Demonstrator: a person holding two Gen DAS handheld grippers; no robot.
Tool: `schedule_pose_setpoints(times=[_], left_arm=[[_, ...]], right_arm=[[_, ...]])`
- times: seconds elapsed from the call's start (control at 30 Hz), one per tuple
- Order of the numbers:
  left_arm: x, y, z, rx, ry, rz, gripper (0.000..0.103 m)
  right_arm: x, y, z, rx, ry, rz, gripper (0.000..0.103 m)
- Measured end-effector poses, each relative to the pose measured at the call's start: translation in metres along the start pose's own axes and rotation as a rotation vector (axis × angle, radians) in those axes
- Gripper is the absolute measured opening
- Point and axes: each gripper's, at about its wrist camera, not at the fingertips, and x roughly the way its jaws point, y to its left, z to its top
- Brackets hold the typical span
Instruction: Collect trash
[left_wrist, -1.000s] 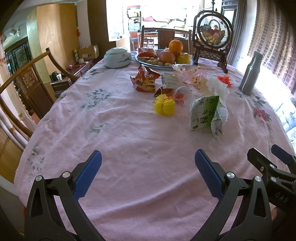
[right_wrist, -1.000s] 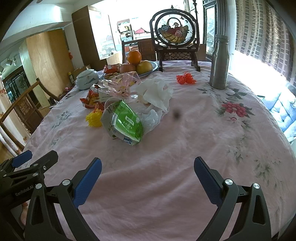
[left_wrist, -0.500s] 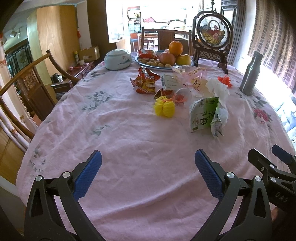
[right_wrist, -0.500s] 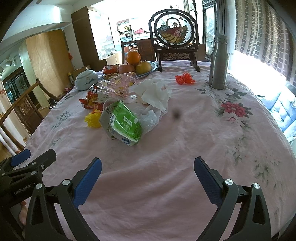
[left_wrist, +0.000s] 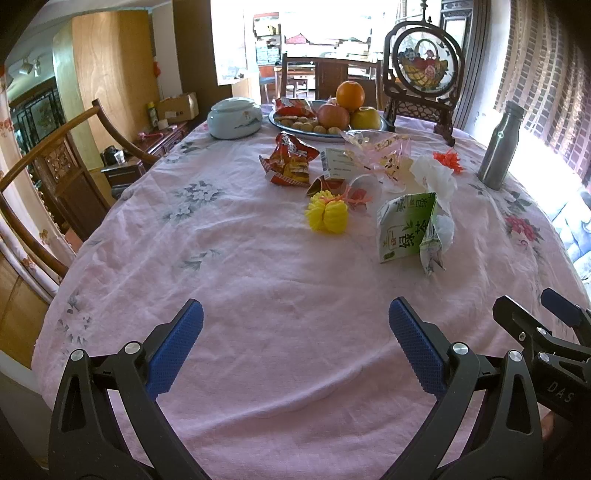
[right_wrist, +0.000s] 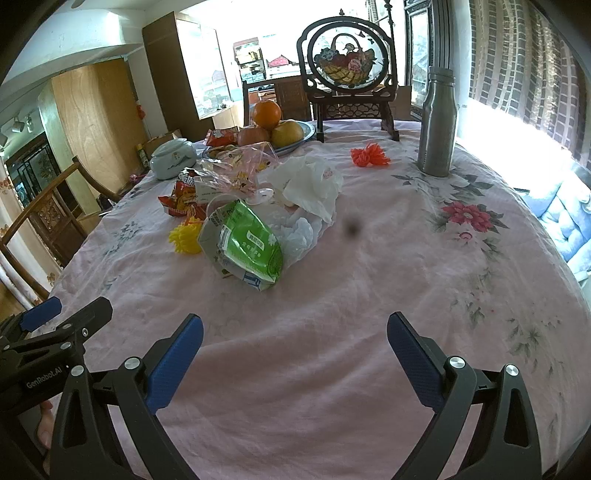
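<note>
Your left gripper (left_wrist: 295, 345) and right gripper (right_wrist: 294, 347) both gape, released, over bare pink tablecloth (left_wrist: 258, 295); the green carton (right_wrist: 243, 245) lies well ahead.

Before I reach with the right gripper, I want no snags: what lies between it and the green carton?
Only bare pink tablecloth lies between the right gripper and the green carton, as the right wrist view shows.

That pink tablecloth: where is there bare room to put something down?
Free: the near stretch between the grippers and the green carton; the left side toward the chair; and right of the tissue, below the bottle. Crowded: the wrappers before the fruit plate.
</note>
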Motion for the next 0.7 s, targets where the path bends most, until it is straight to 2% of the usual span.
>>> schedule_pose_setpoints(times=[0.7], left_arm=[[0.011, 0.009, 0.000, -0.004, 0.014, 0.018, 0.097]], right_arm=[[0.006, -0.004, 0.002, -0.008, 0.004, -0.018, 0.098]])
